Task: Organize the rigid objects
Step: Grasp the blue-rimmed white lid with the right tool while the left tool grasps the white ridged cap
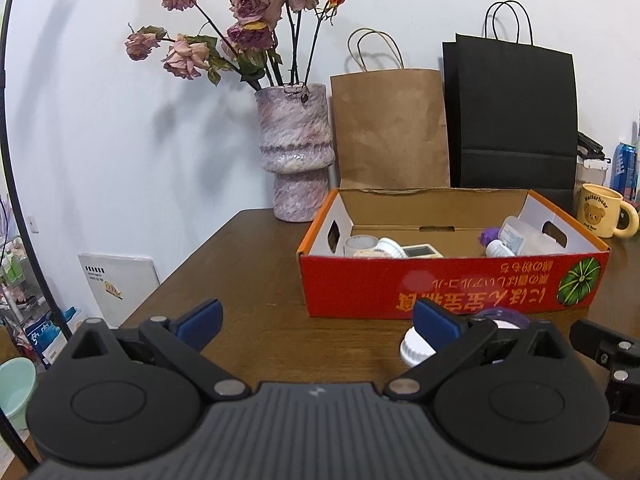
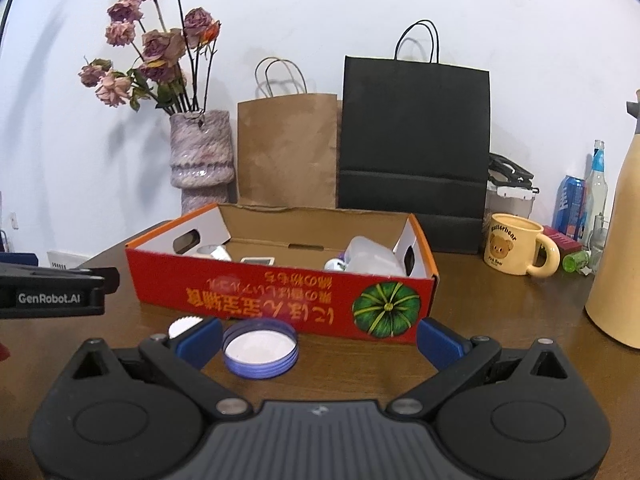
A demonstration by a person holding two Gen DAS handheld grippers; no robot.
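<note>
Your right claw (image 2: 318, 342) gapes wide and empty at the bottom of the frame, the purple lid (image 2: 261, 348) on the brown counter (image 2: 500, 312) just inside its left finger. Your left claw (image 1: 318, 326) is equally spread, holding nothing, a white cap (image 1: 414, 346) by its right finger. Mid-frame sits the red box (image 2: 280, 292); vase (image 2: 202, 160) and paper bags (image 2: 416, 136) line the white wall.

A lived-in home: dried roses in a vase (image 1: 295, 152), paper shopping bags (image 2: 288, 148) (brown, black), bear mug (image 2: 516, 245) on a wooden table (image 1: 240, 280).
</note>
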